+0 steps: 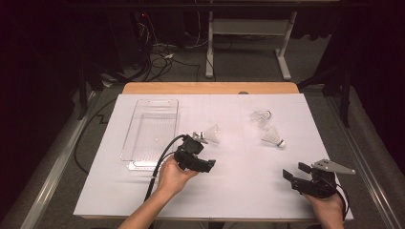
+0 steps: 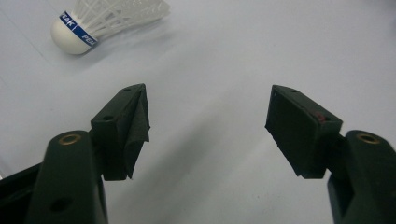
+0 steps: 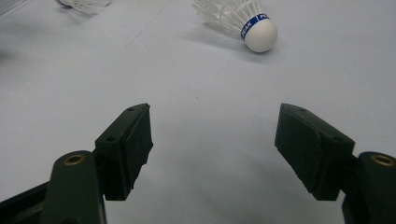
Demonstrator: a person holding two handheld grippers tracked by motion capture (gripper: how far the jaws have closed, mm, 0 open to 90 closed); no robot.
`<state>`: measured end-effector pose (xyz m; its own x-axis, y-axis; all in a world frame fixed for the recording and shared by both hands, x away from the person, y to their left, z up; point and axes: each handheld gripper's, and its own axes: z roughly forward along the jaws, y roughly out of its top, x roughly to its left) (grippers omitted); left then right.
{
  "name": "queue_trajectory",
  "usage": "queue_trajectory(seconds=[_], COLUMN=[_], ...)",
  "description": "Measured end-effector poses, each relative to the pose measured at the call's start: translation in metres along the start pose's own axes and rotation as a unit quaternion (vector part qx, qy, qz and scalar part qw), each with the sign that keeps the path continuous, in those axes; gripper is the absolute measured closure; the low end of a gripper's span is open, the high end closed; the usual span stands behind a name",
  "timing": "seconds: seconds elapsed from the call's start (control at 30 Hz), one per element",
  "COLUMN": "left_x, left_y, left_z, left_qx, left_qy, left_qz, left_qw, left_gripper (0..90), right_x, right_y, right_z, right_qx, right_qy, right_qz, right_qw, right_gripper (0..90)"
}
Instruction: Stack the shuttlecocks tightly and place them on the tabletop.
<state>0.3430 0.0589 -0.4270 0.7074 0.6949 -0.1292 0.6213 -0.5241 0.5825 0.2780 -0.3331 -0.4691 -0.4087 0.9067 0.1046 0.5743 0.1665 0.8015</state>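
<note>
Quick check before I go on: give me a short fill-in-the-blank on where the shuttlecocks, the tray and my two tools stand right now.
1. The number of shuttlecocks lying on the white table is ____.
2. The clear tray holds ____ shuttlecocks.
3. Both the left tool and the right tool have their jaws ____.
4. The band on the nearest shuttlecock is coloured ____.

Missing words: three; no; open; blue

Bright white table (image 1: 239, 181), dark surroundings, soft shadows, slightly soft focus

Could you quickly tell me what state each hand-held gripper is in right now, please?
Left hand-held gripper: open, holding nothing, near a shuttlecock.
Right hand-held gripper: open, holding nothing.
</note>
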Motion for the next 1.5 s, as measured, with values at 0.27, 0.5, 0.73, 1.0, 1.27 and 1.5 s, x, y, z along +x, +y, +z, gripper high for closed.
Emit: queue_trajectory(seconds=[0.27, 0.5, 0.73, 1.0, 1.27, 1.5], left_x=[-0.004, -0.004, -0.005, -0.006, -0.008, -0.009], left_y=[-0.006, -0.011, -0.018, -0.025, -0.031, -0.036], left_z=[-0.001, -0.005, -0.006, -0.007, -0.008, -0.01], left_qx=[0.002, -0.003, -0.003, -0.005, -0.005, -0.007], left_qy=[0.007, 0.0, -0.001, -0.002, -0.006, -0.005], left_qz=[0.008, 0.006, 0.004, 0.002, 0.0, 0.0], left_qw=[0.9999, 1.0, 1.0, 1.0, 1.0, 1.0], left_gripper=[31.1, 31.1, 31.1, 31.2, 31.4, 31.5], right_x=[0.0, 0.0, 0.001, 0.001, 0.001, 0.001], right_y=[0.0, 0.0, 0.0, 0.0, 0.0, 0.0], right_z=[0.0, 0.0, 0.0, 0.0, 0.0, 0.0], right_qx=[-0.001, 0.0, 0.0, 0.0, 0.0, 0.0], right_qy=[0.0, 0.0, 0.0, 0.0, 0.0, 0.0], right_qz=[0.001, 0.001, 0.0, -0.001, -0.002, -0.003], right_qw=[1.0, 1.0, 1.0, 1.0, 1.0, 1.0], right_gripper=[27.8, 27.8, 27.8, 27.8, 27.8, 27.8])
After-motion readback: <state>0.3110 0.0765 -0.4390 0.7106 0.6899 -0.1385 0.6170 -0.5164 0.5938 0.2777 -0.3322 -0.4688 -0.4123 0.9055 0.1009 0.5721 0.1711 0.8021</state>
